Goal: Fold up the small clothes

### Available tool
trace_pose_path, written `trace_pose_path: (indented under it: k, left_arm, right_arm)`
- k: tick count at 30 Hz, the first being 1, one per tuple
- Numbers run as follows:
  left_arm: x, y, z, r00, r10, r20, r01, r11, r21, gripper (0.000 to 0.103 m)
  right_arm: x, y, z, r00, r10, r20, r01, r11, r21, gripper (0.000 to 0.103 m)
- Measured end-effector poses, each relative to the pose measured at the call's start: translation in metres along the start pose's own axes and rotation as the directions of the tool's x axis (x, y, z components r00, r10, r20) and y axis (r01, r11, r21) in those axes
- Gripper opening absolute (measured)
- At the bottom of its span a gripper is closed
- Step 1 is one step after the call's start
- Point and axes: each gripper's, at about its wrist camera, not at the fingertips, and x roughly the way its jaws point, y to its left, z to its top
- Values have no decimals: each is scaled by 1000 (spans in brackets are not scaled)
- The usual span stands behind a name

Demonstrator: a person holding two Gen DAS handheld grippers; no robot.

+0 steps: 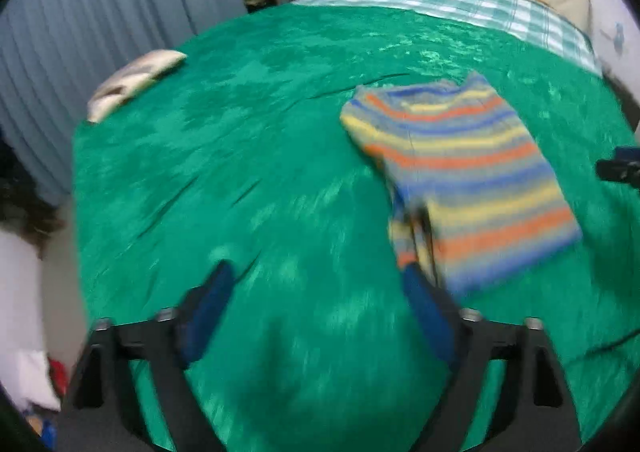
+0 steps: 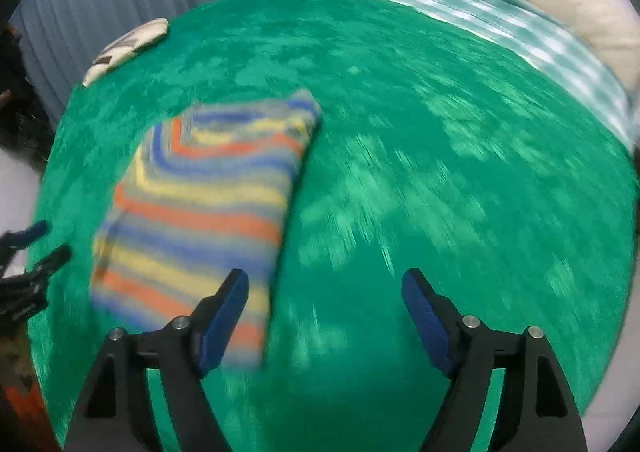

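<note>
While both views are smeared by blur, the striped garment (image 1: 460, 172) shows folded into a rough rectangle on the green bedspread (image 1: 260, 132), toward the near side of the bed. Left tongs (image 1: 318, 276) stand wide open with nothing between the blue pads, the garment's near corner just beside the right pad. Right tongs (image 2: 326, 284) are likewise spread and empty, the garment lying to their left. A small pale cushion (image 1: 132, 80) rests at the far left edge.
</note>
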Motion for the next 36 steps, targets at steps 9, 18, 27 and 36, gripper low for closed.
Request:
trace_pose_path:
  k: [9, 18, 27, 36]
  left_arm:
    - [-131, 1, -27, 996, 94, -7, -94, 988, -123, 100]
    - [-176, -6, -46, 997, 45, -55, -51, 991, -125, 100]
    - [-191, -9, -56, 997, 21, -69, -29, 991, -127, 100]
    - [-208, -10, -63, 997, 4, -79, -14, 992, -125, 100]
  right_arm:
    - [-142, 61, -98, 995, 36, 93, -31, 998, -52, 100]
    - [-192, 77, -146, 996, 24, 81, -23, 1000, -8, 102]
    - [-219, 99, -160, 996, 12, 89, -7, 998, -64, 102]
    - [-249, 117, -165, 993, 14, 119, -2, 994, -106, 102]
